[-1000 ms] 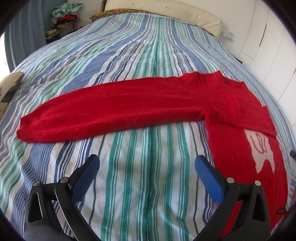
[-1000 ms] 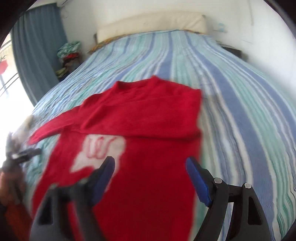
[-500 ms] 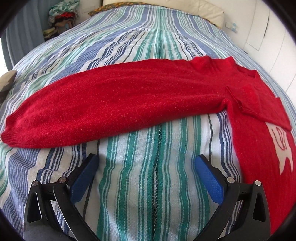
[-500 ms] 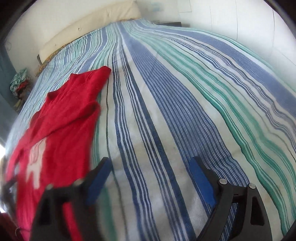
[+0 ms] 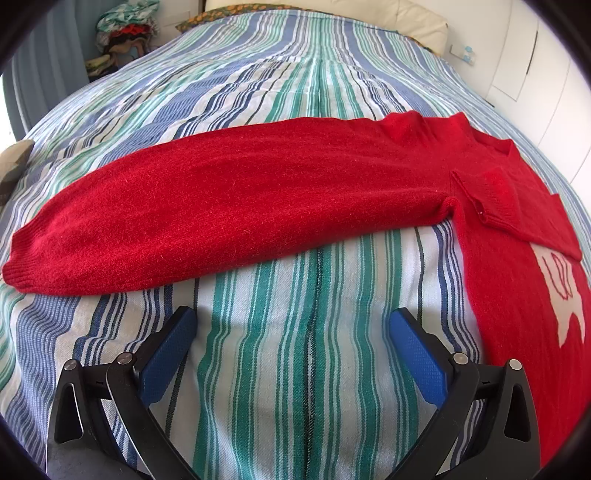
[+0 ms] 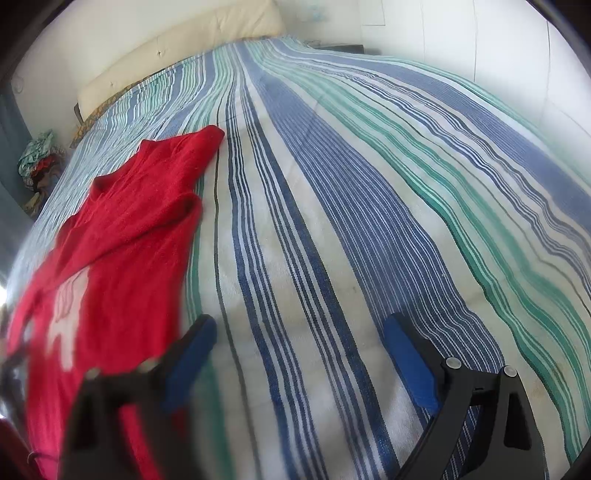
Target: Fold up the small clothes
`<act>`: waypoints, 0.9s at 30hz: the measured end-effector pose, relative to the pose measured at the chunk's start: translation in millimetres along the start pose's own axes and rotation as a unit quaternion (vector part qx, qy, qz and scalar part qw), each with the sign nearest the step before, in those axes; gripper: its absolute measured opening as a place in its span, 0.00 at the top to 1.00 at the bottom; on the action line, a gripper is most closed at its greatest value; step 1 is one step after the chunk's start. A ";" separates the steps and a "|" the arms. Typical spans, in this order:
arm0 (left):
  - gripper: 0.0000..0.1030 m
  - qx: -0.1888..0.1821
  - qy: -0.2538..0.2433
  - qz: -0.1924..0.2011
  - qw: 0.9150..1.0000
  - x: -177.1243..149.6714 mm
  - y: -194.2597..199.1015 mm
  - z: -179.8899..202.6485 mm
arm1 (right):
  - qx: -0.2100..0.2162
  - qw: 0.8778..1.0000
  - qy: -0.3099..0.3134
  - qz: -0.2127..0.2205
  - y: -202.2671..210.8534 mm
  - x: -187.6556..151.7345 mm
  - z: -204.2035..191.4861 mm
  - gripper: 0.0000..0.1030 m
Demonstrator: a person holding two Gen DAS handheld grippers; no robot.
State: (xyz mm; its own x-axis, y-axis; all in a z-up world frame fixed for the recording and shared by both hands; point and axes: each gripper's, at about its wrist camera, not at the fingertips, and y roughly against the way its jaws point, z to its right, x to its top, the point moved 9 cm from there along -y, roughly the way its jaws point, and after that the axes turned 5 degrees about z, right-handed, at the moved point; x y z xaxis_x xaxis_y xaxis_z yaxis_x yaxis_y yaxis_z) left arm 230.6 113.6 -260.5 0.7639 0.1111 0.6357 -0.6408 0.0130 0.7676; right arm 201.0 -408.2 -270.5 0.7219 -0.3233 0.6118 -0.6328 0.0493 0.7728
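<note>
You had one red sweater [image 5: 258, 206] on the bed, lying flat on the striped bedspread [image 5: 295, 369]. One long sleeve [image 5: 184, 221] stretched out sideways across the stripes in the left wrist view, its ribbed cuff at the far left. The other sleeve [image 5: 509, 206] was already folded across the chest, its cuff lying near the armpit of the outstretched one. A single white motif [image 5: 565, 306] with red stitching showed on the front of the body, below that folded sleeve. In the right wrist view the same sweater [image 6: 122, 258] sat at the left, with bare bedspread [image 6: 369, 221] filling the middle and right.

You held two grippers. Your left gripper [image 5: 291, 336] was spread wide, both blue pads showing, with nothing between them; it hung over the bare stripes just below the outstretched sleeve, apart from the fabric. Your right gripper [image 6: 299, 347] was also spread wide and carried nothing; its left finger [image 6: 192, 354] appeared blurred at the sweater's right edge, and whether it touched the knit could not be told. Its right finger [image 6: 410, 365] sat over plain bedspread.

Beyond the bed you had one cream headboard [image 6: 177, 66], a patterned pillow [image 5: 236, 14] at its foot, one heap of clothes [image 5: 122, 33] in the far left corner, and white cupboard doors [image 5: 524, 51] on the right.
</note>
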 end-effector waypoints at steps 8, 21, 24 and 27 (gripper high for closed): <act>0.00 0.000 0.000 0.000 1.000 -0.1 0.1 -0.1 | -0.006 1.000 0.024 -0.009 -7.9 -1.9 -8.0 0.02; 0.00 0.000 0.000 0.000 1.000 0.0 0.0 0.0 | 0.003 1.000 0.006 0.001 -1.3 -1.9 -1.6 0.02; 0.00 0.000 0.000 0.000 1.000 0.0 0.0 0.1 | 0.007 1.000 -0.001 0.001 -0.3 -1.0 -0.3 0.02; 0.00 0.000 0.000 0.000 1.000 0.1 0.0 0.1 | 0.005 1.000 0.001 0.000 -1.0 -1.0 0.2 0.02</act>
State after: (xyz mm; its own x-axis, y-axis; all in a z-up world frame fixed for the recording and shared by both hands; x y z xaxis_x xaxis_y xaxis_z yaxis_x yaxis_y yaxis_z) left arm 230.7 113.5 -260.4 0.7642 0.1109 0.6354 -0.6405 0.0133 0.7679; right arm 200.8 -408.1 -271.9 0.7220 -0.3220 0.6124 -0.6362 0.0392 0.7706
